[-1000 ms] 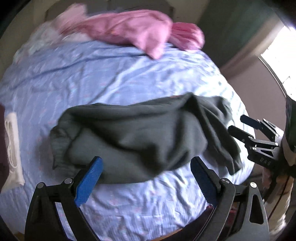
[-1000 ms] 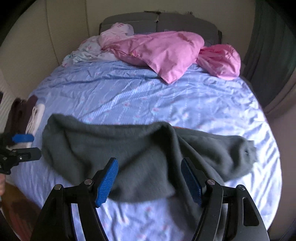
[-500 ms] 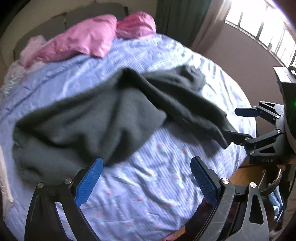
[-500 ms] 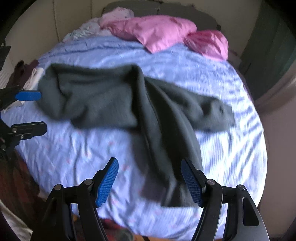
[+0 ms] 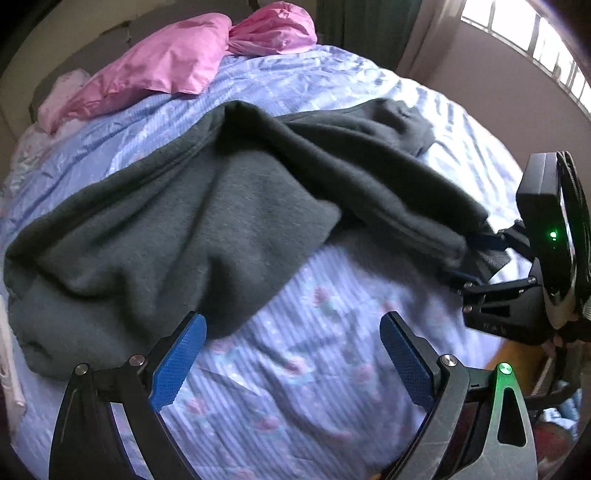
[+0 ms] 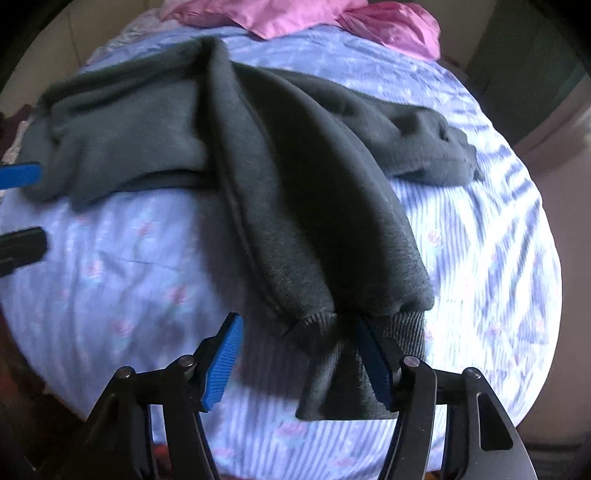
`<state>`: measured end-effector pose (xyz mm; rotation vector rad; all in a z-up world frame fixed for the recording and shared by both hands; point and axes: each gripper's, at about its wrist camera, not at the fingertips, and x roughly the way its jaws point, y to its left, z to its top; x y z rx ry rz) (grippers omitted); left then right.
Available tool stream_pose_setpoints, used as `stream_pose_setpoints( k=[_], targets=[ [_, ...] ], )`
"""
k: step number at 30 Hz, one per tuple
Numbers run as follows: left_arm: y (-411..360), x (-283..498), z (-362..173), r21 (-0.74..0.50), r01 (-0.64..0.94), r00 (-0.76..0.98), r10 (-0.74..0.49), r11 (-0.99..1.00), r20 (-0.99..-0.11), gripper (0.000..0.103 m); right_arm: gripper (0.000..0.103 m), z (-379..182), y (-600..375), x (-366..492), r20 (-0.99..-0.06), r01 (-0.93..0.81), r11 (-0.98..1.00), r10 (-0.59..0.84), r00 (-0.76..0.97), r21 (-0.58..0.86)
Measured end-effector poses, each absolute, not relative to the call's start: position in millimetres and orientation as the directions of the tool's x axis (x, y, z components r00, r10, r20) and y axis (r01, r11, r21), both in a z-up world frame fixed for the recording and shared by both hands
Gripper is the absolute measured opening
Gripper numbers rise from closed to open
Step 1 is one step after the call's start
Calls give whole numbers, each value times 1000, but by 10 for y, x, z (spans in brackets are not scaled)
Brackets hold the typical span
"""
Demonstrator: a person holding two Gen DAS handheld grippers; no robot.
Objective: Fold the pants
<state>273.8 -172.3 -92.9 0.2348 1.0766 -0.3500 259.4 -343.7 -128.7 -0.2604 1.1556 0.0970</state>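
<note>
Draping between the open right hand-held gripper (image 6: 299,365) fingers, pants (image 6: 295,192) cuff.

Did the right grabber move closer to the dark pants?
Yes. The right gripper came down to the pants cuff; the pink pillow slid toward the picture's top.

Blue-sheeted bed (image 5: 332,369), bright window (image 5: 532,40)

My left gripper (image 5: 293,365) carries black angular arms, silver pivot screws, ribbed blue pads (image 5: 179,363) on its jaws and a glowing green light. My right gripper (image 6: 308,363) matches: black frame, silver screws, textured blue pads (image 6: 223,363).
</note>
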Motion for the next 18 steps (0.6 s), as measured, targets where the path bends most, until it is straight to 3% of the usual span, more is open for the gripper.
stream_pose_setpoints(
  k=[4, 5, 6, 9, 18],
  targets=[
    [-1728, 2767, -1005, 96, 403, 440, -101, 910, -893, 96, 58, -1508, -3413, 2633, -896, -206, 949, -134, 423, -239],
    [-1726, 2776, -1007, 116, 409, 447, -88, 905, -890, 96, 52, -1556, -3394, 2627, -886, -208, 940, -160, 435, -272],
    [-1717, 2795, -997, 135, 413, 457, -77, 901, -886, 96, 35, -1550, -3383, 2622, -878, -205, 935, -174, 446, -290],
    [-1643, 2881, -892, 166, 397, 502, -62, 902, -862, 96, 25, -1333, -3516, 2608, -861, -151, 961, -131, 491, -233],
    [-1410, 3485, -529, 299, 381, 625, -5, 875, -781, 97, 22, -86, -4361, 2956, -763, 142, 989, -122, 635, -40]
  ],
)
